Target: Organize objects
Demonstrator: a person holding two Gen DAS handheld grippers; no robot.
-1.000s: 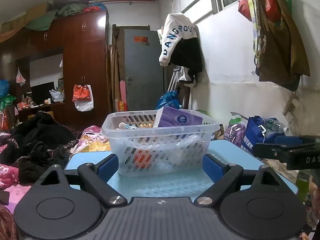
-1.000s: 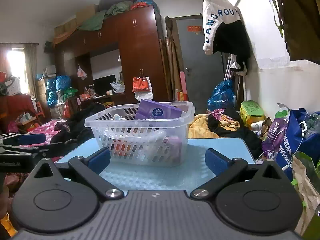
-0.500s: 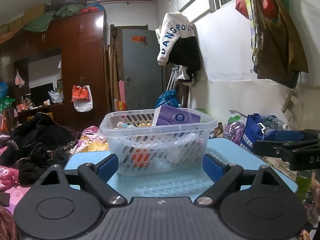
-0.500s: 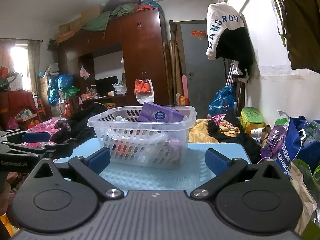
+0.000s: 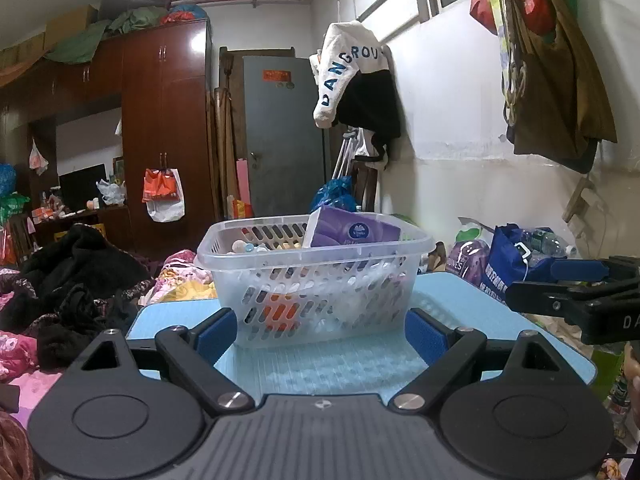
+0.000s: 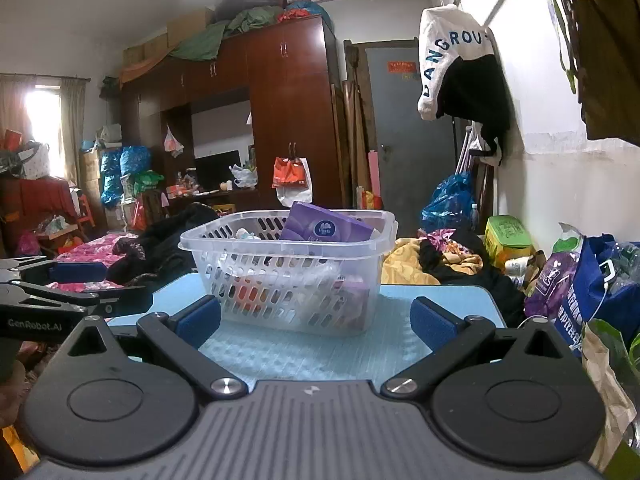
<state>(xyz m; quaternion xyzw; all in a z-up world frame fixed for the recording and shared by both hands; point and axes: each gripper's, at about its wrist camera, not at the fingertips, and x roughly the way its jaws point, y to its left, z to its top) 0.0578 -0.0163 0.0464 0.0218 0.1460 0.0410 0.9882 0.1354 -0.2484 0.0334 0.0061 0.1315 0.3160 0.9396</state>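
Clear basket already loaded, purple tissue pack leaning above the rim, standing mid blue table. Both sets of fingers spread wide and empty: left gripper and right gripper low at the near edge, flanking the basket without touching. Probably best to close in level on opposite walls together, lifting evenly to avoid tipping the pack out.

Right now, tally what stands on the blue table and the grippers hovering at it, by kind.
Clear plastic basket: 1
Purple tissue pack poking out of the basket: 1
Hand-held grippers, left hand-held gripper and right hand-held gripper, both open: 2
Total: 4
Smaller items inside the basket are too hidden to count.
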